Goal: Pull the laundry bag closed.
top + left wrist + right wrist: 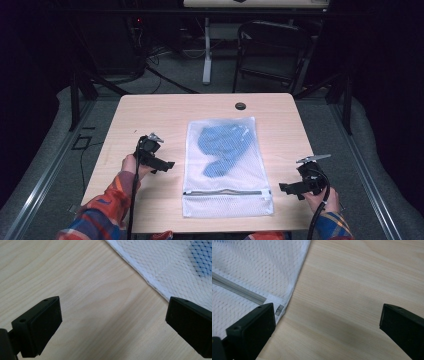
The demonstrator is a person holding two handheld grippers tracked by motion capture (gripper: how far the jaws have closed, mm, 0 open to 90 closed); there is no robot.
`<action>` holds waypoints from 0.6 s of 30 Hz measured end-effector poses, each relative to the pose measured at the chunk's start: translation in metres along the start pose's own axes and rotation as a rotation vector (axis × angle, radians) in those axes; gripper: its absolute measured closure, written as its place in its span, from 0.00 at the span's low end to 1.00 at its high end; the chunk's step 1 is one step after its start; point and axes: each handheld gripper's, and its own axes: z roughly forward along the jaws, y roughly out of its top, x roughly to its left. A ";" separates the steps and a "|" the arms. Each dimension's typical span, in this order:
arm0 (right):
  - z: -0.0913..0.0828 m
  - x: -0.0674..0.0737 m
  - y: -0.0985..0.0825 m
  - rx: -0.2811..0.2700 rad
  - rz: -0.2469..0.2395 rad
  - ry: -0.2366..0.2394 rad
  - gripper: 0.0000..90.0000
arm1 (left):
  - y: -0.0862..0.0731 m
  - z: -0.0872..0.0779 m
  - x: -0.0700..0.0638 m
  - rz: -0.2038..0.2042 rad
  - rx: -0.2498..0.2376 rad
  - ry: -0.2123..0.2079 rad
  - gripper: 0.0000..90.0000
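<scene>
While we look down from the high view, we find the left gripper held over bare wood on the left half of the table, its tips pointing toward the left edge of the white mesh bag and stopping just short of it. From the left gripper view, its jaws stand wide apart with nothing between them but tabletop, and the bag's hemmed edge runs diagonally across the upper right, apart from both jaws. We see open wood all around this gripper, out to the table's left and near edges. At the middle, the bag lies flat, its long sides running away from us, with a blue cloth inside its far half and a grey zipper crossing its near end. To the right, the right gripper hangs just beside the bag's near right corner. In the right gripper view, its jaws also gape, empty, with the zipper's end close by the left-hand jaw and clear table between them. We see free wood on the right strip of the table, up to its right edge.
</scene>
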 end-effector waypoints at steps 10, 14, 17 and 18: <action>-0.001 0.021 0.008 0.002 -0.070 0.026 0.02 | 0.003 -0.002 -0.011 0.033 0.004 -0.035 0.03; 0.001 0.031 0.011 0.005 -0.097 0.039 0.03 | 0.005 -0.003 -0.014 0.042 0.006 -0.048 0.04; 0.002 0.044 0.015 0.012 -0.115 0.053 0.04 | 0.006 -0.004 -0.017 0.046 0.005 -0.051 0.04; 0.003 0.049 0.016 0.003 -0.123 0.065 0.04 | 0.007 -0.004 -0.018 0.041 0.000 -0.055 0.04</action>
